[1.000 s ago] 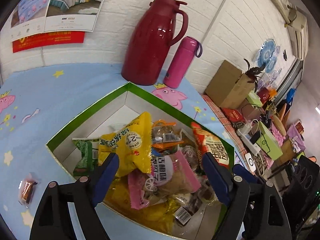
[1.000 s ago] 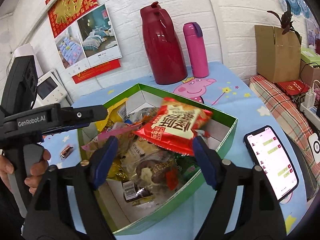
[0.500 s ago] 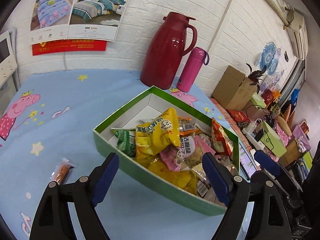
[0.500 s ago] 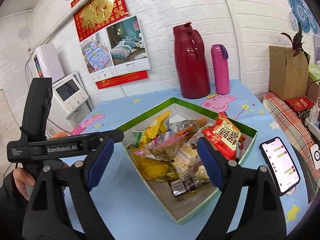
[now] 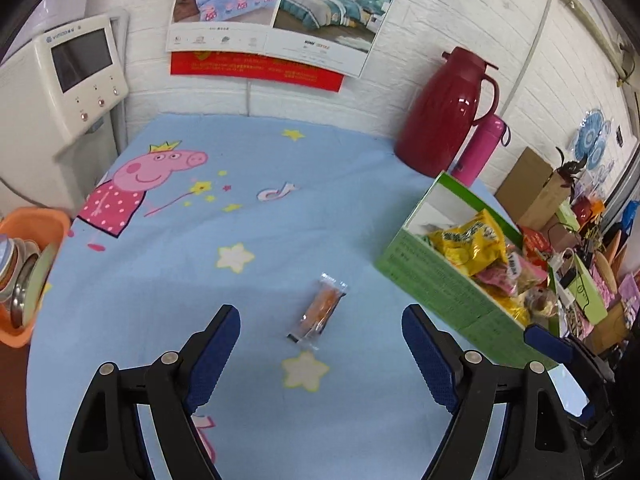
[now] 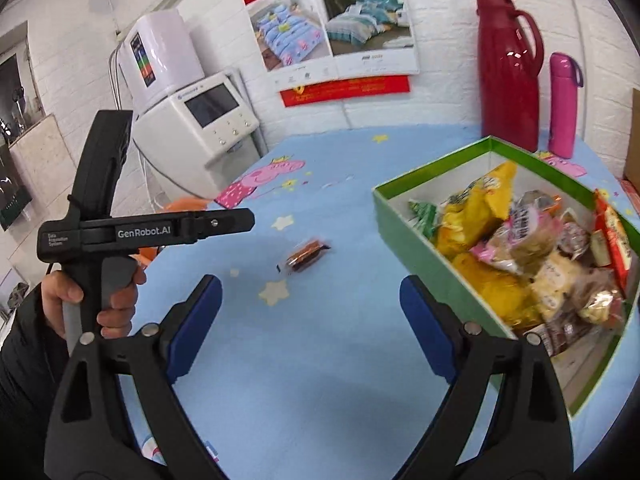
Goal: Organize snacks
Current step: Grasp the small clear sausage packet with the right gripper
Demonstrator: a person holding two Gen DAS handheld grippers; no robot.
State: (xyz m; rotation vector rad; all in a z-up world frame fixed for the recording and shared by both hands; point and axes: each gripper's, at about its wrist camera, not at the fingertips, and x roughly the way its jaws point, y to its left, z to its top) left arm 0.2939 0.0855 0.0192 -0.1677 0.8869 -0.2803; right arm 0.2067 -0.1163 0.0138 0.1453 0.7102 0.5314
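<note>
Just ahead of left fingers (image 5: 216, 344): snack (image 5: 318, 312).

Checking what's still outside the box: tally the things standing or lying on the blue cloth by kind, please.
Loose wrapped snack: 1
Green snack box: 1
Red thermos jug: 1
Pink bottle: 1
Total: 4

We see black gripper (image 5: 320, 354) frames with blue ribbed pads, silver screws, "GenRobot.AI" lettering, and a black sleeve (image 6: 20, 360).
</note>
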